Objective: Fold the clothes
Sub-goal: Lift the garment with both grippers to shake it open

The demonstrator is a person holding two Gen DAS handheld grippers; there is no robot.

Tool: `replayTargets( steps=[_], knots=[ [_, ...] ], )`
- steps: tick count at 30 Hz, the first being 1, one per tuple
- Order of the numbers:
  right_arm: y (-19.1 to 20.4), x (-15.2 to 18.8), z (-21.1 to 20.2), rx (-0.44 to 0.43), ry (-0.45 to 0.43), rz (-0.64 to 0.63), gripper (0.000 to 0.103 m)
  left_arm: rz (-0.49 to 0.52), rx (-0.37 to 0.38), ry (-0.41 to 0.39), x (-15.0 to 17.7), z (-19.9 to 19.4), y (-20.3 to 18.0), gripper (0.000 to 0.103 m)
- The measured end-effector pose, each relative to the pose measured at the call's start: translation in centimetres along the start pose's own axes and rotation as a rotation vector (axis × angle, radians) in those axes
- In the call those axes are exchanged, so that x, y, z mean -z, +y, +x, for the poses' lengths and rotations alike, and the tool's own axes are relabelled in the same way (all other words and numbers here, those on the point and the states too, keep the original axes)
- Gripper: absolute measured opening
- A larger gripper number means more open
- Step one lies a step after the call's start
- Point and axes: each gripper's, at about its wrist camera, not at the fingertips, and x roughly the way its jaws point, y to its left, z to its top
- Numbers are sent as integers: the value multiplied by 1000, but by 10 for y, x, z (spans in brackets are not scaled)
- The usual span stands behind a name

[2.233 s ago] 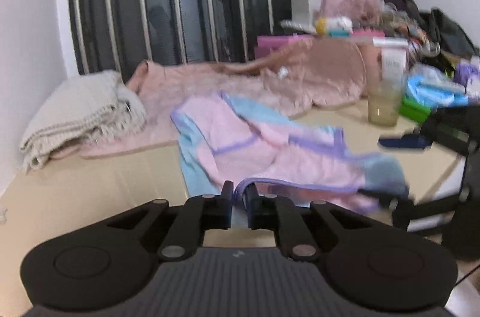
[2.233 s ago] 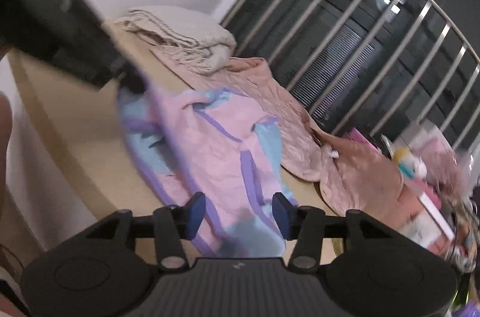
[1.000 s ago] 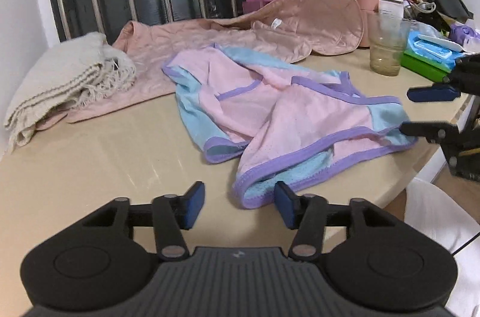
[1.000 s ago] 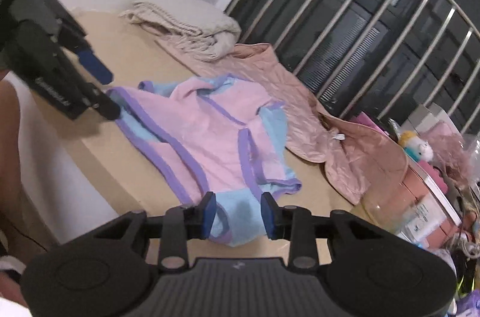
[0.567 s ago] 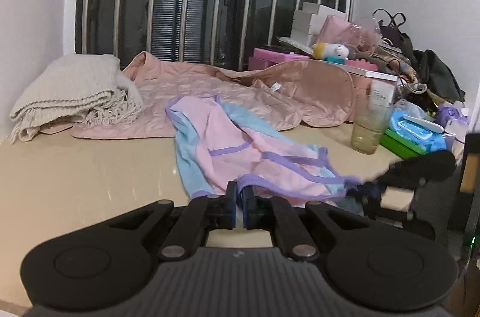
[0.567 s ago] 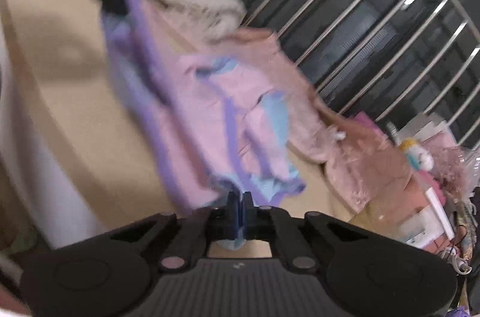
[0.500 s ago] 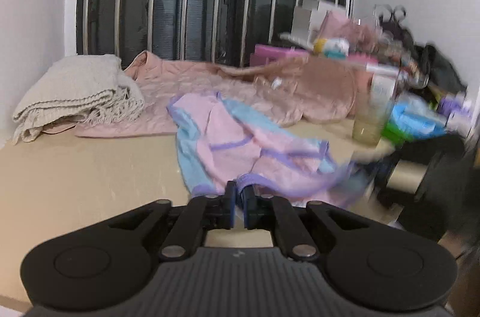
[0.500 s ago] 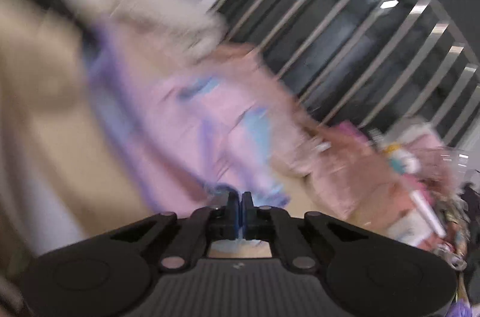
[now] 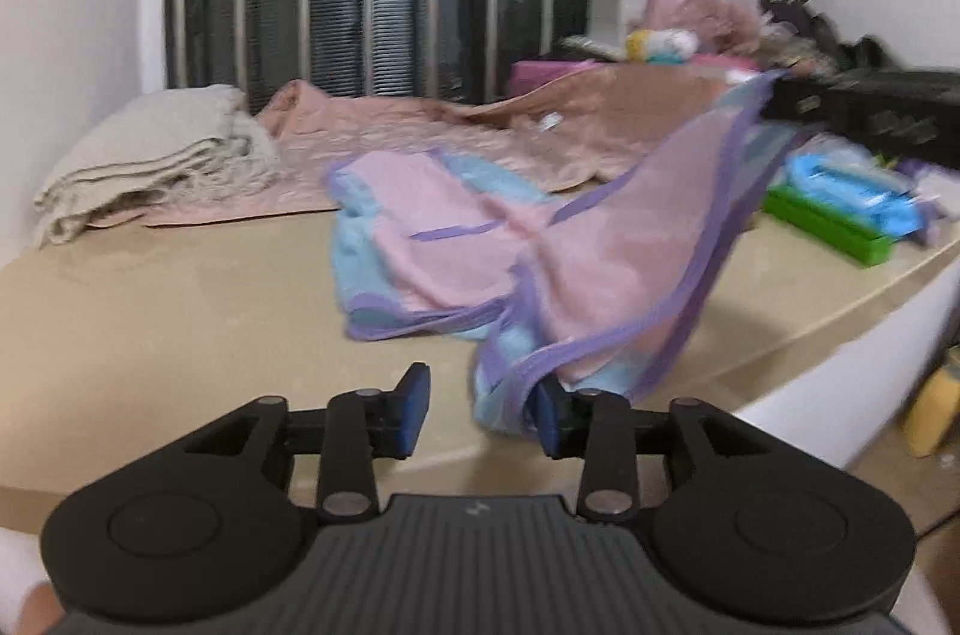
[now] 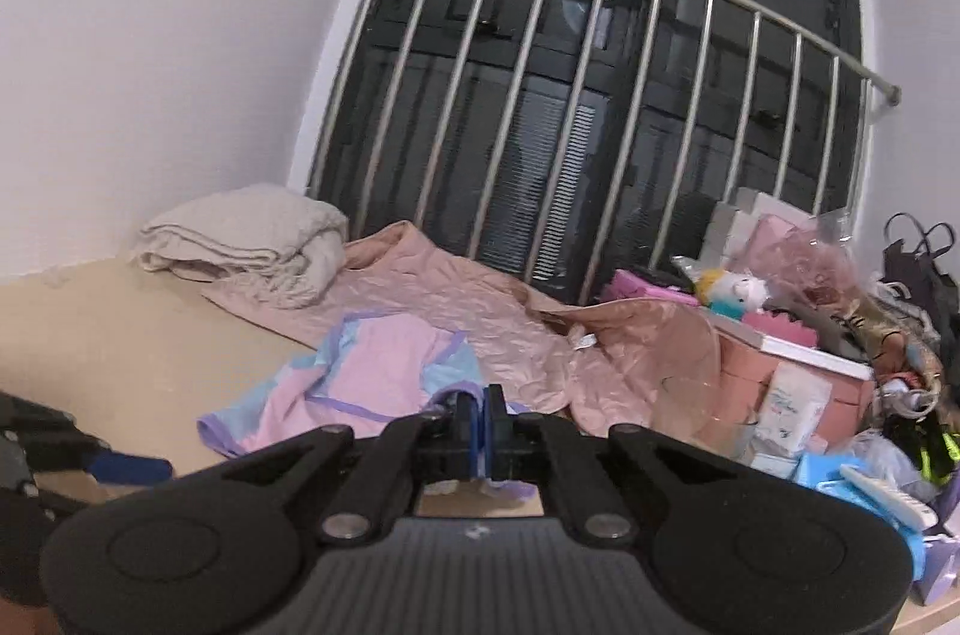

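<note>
A pink and light-blue garment with purple trim (image 9: 456, 239) lies on the beige table (image 9: 180, 287). My left gripper (image 9: 480, 410) is open near the table's front edge; the garment's near hem hangs against its right finger (image 9: 549, 413). My right gripper (image 10: 480, 419) is shut on the garment's purple-trimmed edge (image 10: 462, 395). In the left wrist view it (image 9: 864, 107) holds that corner raised at the right, so the cloth slopes up from the table. The garment also shows in the right wrist view (image 10: 372, 371).
A folded beige blanket (image 9: 156, 155) and a pink quilted cover (image 9: 456, 131) lie at the back by the metal window bars (image 10: 540, 95). Boxes, a plush toy (image 10: 738, 290), a plastic cup (image 10: 690, 395), a green box (image 9: 834, 233) and bags crowd the right side.
My left gripper has opened and let go of the hem. My right gripper, still shut on the garment, has lifted its corner up and to the right.
</note>
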Motion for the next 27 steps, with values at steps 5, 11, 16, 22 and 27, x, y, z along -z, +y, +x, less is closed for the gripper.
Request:
replayTargets(
  steps=[5,11,16,22,27],
  knots=[
    [5,-6,4,-22,-17,-3,1,85,31,0,5,0,-22,46],
    [-5,-16,-7,17,-69,41,1,-1,-104,-40,0,-1,3,32],
    [-12,6,-9,35,7,73,1,-63,-249,-132,-14,-15,36,40],
    [16,49,-4,60,107,30,1,27,-351,-97,-15,-11,39,55],
    [53,72,2,69,155,-171,1,25,-230,-16,-14,-8,34,5]
  ],
)
